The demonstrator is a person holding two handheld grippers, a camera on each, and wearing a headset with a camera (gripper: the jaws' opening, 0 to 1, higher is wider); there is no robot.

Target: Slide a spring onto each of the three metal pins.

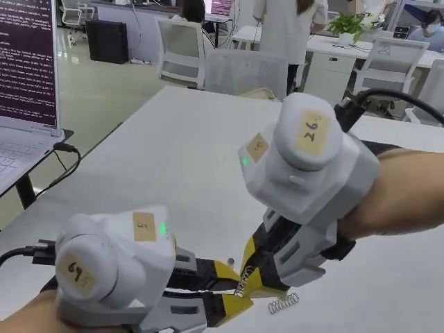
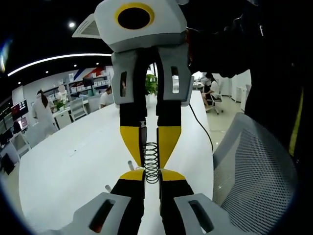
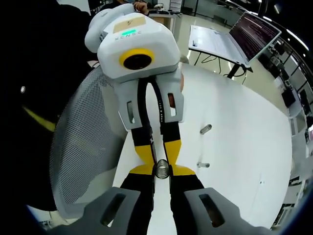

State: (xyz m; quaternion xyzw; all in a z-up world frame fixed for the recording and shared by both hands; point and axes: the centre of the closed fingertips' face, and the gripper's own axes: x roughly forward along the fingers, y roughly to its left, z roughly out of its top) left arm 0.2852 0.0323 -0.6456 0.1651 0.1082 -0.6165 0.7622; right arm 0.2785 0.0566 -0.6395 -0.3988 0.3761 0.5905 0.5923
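My two grippers meet tip to tip low over the white table (image 1: 173,159). The left gripper (image 1: 232,291) comes in from the bottom left, its jaws closed on a thin metal pin (image 1: 218,291). From the upper right, the right gripper (image 1: 244,276) is shut on a small coil spring (image 1: 244,282) at the pin's end. In the left gripper view the spring (image 2: 152,162) spans from the right gripper (image 2: 152,146) to my own jaws (image 2: 152,178). The right gripper view has the spring (image 3: 163,170) end-on. Two loose pins (image 3: 205,129) (image 3: 203,165) lie on the table. Another spring (image 1: 283,302) lies beside the grippers.
An open laptop (image 1: 28,76) on a stand with a black cable (image 1: 66,166) sits off the table's left edge. A mesh chair (image 2: 254,171) stands at the near edge. Office chairs (image 1: 182,48), desks and a standing person (image 1: 288,28) are beyond the far edge.
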